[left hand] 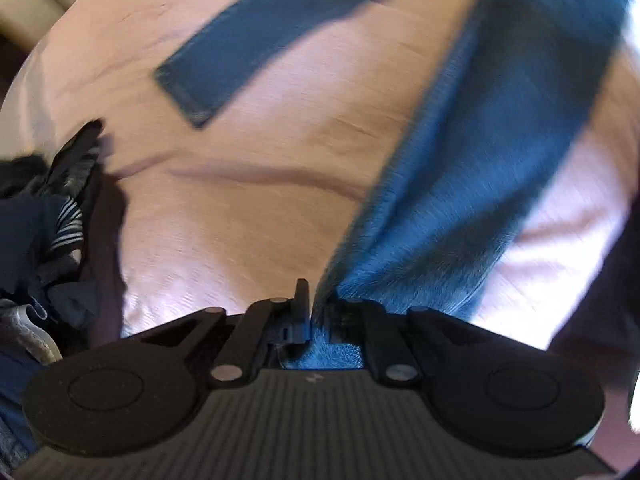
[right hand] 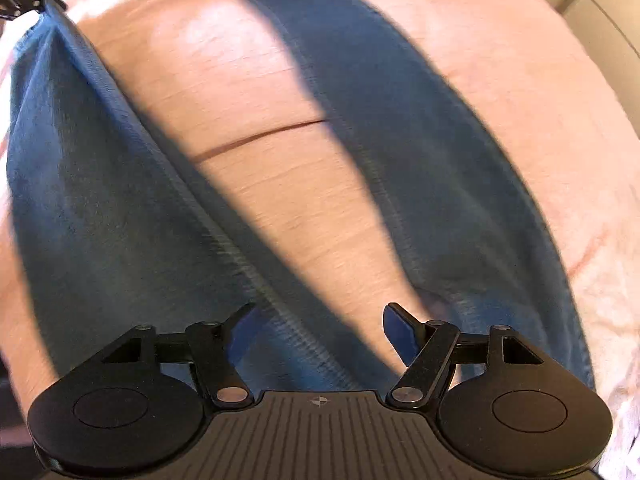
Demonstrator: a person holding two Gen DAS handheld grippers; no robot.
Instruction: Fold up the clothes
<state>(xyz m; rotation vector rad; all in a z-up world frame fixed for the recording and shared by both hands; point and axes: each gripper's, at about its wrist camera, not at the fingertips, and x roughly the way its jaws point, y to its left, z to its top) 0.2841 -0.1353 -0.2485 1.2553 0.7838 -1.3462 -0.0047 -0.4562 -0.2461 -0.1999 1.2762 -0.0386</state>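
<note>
A bedroom in a home is suggested. A wide, soft surface covered by a creased pale pink bedsheet [left hand: 248, 208] fills both views, as on a bed. A heap of dark and striped laundry [left hand: 48, 216] is seen at its left edge. Beyond the sheet's far corner, cream panelled furniture [right hand: 600, 12] is glimpsed.

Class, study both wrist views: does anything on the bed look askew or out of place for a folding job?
Yes. The blue trousers lie askew, legs splayed in a V, one corner pinched up by the left hand-held gripper. A heap of dark clothes sits unfolded at the sheet's edge. The right hand-held gripper is open and holds nothing.
</note>
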